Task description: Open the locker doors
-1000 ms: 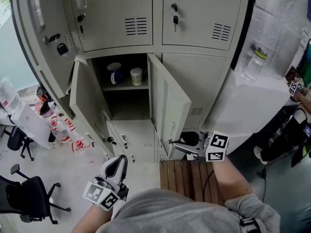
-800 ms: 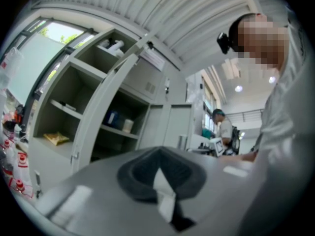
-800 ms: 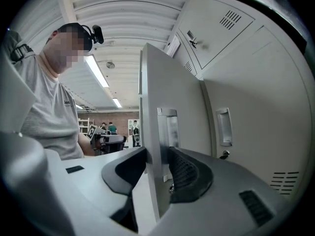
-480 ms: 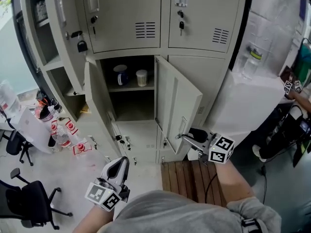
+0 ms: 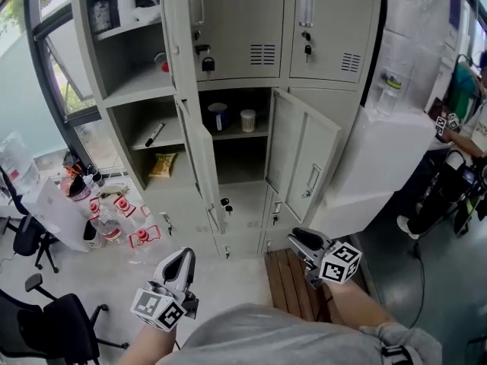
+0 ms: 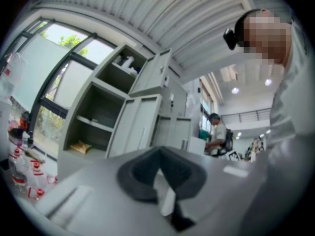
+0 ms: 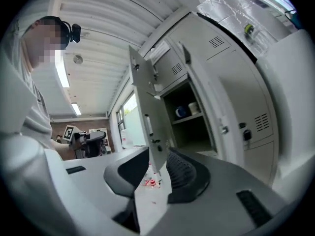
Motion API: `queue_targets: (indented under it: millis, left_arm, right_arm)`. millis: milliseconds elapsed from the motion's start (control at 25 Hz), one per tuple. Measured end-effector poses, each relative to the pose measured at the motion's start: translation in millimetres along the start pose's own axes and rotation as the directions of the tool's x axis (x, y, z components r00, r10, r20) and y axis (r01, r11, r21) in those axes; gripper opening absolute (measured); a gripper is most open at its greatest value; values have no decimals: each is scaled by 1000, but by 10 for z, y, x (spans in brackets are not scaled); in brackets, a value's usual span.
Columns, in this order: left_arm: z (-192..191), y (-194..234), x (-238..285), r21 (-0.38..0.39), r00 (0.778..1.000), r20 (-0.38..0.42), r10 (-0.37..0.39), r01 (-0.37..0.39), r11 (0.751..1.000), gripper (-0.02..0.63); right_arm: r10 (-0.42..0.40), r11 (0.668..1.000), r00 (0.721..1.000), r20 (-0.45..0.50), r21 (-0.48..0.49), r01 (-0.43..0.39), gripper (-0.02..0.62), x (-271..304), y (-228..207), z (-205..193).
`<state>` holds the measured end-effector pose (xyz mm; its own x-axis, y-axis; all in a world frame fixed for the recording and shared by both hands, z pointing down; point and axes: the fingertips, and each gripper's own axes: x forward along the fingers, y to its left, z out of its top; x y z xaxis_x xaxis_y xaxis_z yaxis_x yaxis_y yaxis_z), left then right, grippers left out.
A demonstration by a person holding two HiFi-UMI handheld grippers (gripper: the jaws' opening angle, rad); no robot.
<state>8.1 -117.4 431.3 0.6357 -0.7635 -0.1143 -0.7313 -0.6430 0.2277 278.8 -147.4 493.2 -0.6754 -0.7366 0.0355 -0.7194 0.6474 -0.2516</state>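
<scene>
Head view: left tongs [image 5: 185, 254] toward lockers [image 5: 237, 33] (tips together)

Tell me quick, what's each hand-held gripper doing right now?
Left hand-held gripper: closed, empty.
Right hand-held gripper: open, nothing between the jaws, which have just been closing.

2 grippers: left gripper [image 5: 186, 252], right gripper [image 5: 294, 237]. 2 marker cubes, 1 per gripper [image 5: 158, 309] [image 5: 340, 262]. Locker doors [image 5: 199, 154]: 3 swung open, 2 upper ones shut, lower row too cramped to count. 2 cups: 1 blue mug [image 5: 218, 116], 1 white cup [image 5: 247, 120]. 1 padlock [image 5: 207, 64]. 1 yellow bag [image 5: 161, 164]. 2 black office chairs [image 5: 23, 238] [image 5: 57, 322]. 1 wooden slat board [image 5: 285, 280]. 1 clear bottle [image 5: 388, 90] at rt. Red-label bottles [image 5: 114, 219]: several, exact no. unclear.
</scene>
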Motion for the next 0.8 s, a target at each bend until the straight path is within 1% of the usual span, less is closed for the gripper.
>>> queue_targets:
  millis: [120, 200, 280, 360, 480, 680, 800]
  left_arm:
    - [34, 154, -362, -4, 1000, -6, 1, -1, 1000, 5]
    - [24, 236, -576, -10, 1000, -16, 0, 0, 1000, 5]
    - [1, 324, -755, -26, 1000, -25, 7, -7, 1000, 5]
    - [-20, 413, -891, -48, 999, -32, 18, -19, 999, 5]
    - [-29, 533, -986, -84, 999, -36, 26, -29, 996, 3]
    - [-66, 505, -967, -53, 997, -71, -4, 0, 999, 2]
    - [-48, 476, -914, -65, 998, -66, -25, 21, 998, 3]
  right_arm:
    - [62, 998, 998, -14, -8, -62, 87, 315, 642, -174]
    - [93, 995, 995, -43, -27, -94, 72, 520, 1028, -285]
    - [115, 992, 990, -76, -42, -118, 69, 695, 1347, -394]
    - [116, 991, 988, -101, -48, -121, 67, 829, 1562, -481]
    - [94, 993, 989, -115, -57, -101, 66, 953, 1716, -524]
    - [83, 991, 987, -139, -93, -97, 64, 950, 1786, -522]
    - [62, 994, 989, -133, -83, -74, 64, 953, 1732, -486]
